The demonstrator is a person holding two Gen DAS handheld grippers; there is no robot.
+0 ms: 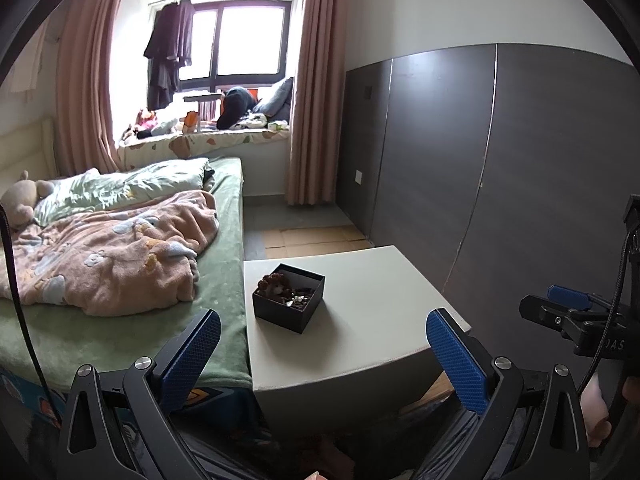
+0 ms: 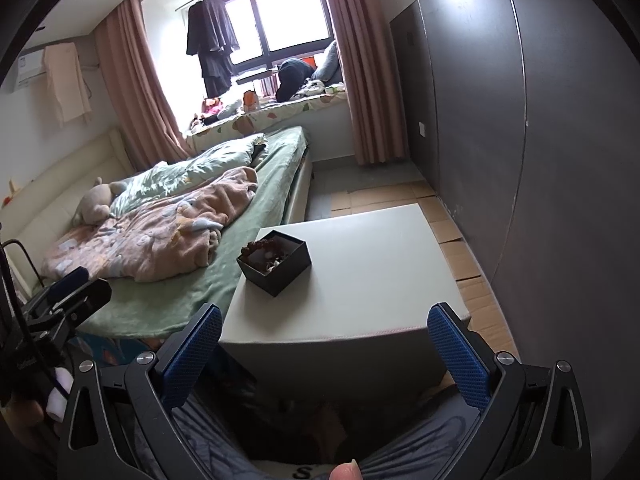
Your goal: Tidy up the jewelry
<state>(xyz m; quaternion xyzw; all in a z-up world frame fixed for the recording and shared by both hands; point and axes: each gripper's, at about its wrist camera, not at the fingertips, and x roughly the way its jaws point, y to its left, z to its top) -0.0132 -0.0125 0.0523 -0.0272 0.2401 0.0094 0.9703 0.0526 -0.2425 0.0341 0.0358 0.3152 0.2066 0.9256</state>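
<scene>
White table (image 1: 360, 300) is seen beside the bed (image 1: 224, 280); black box (image 1: 288, 298) stands on it, jewelry (image 1: 280, 290) heaped inside. Left gripper (image 1: 324, 356) and right gripper (image 2: 325, 354) are held spread, empty, short of the table. Stage cannot be settled: sorted-away or awaiting sorting.

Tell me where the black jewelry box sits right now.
In both wrist views the black jewelry box sits open on the white table, near its left edge beside the bed.
</scene>
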